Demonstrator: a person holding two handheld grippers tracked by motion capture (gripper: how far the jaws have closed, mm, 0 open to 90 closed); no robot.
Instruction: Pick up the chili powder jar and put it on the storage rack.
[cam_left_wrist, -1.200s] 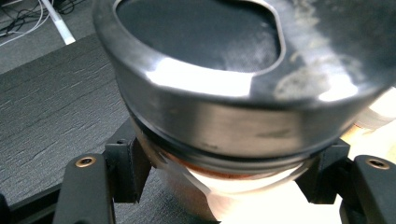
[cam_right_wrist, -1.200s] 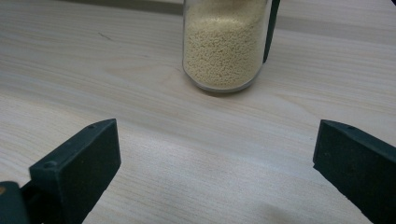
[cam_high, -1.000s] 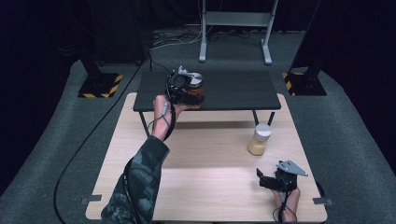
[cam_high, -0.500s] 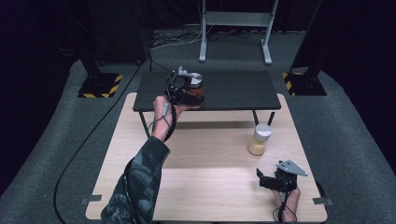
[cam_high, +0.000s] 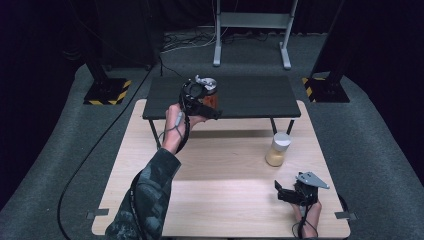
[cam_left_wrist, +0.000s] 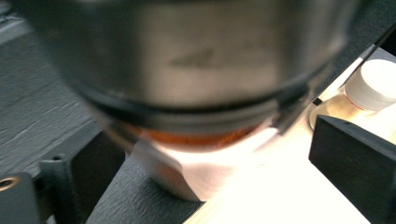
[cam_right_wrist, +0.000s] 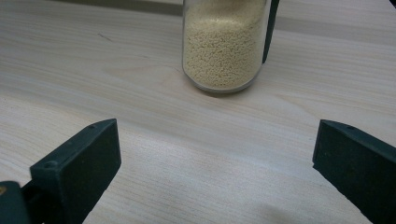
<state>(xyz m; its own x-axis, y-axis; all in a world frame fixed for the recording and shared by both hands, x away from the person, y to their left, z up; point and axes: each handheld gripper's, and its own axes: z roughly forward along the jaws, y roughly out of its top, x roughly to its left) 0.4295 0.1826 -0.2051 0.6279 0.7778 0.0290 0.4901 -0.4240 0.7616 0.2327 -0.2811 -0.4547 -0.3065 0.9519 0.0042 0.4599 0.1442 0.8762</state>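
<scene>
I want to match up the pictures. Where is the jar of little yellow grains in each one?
High view: the grain jar stands right of centre on the wooden table, just beyond the right gripper.
Left gripper view: its white lid sits at the right edge, past the orange jar.
Right gripper view: top centre, ahead of the open jaws.
Shared landmark: the pale wooden table.

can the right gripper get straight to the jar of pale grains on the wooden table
Probably yes: the right gripper has its jaws open, pointing at the jar of pale grains, with bare wooden table between them.
</scene>
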